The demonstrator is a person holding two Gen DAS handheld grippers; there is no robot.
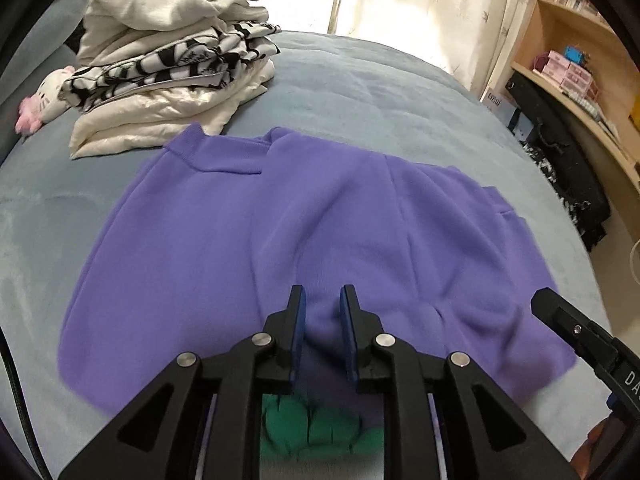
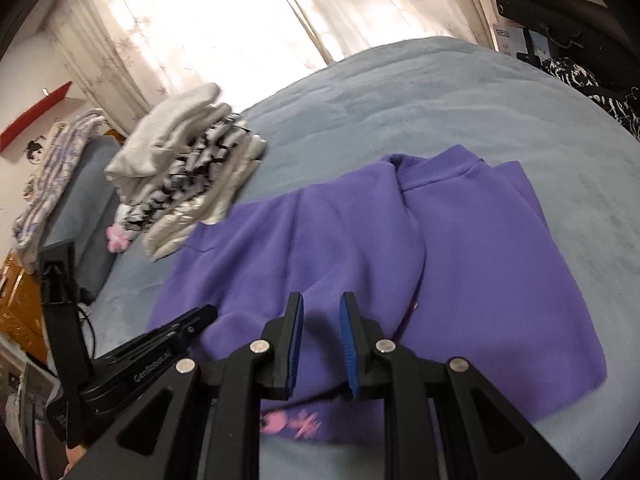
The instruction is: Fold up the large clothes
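Your grippers' bodies hide the purple sweatshirt's [image 1: 304, 232] near hem. It lies partly folded on the blue-grey bedspread [image 1: 360, 80], under both tools: left gripper [image 1: 323, 300] and right gripper [image 2: 321, 306] hover slightly parted, holding nothing.

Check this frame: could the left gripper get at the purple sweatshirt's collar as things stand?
Probably yes: the left gripper is open over the purple sweatshirt, and only flat fabric lies between it and the collar.
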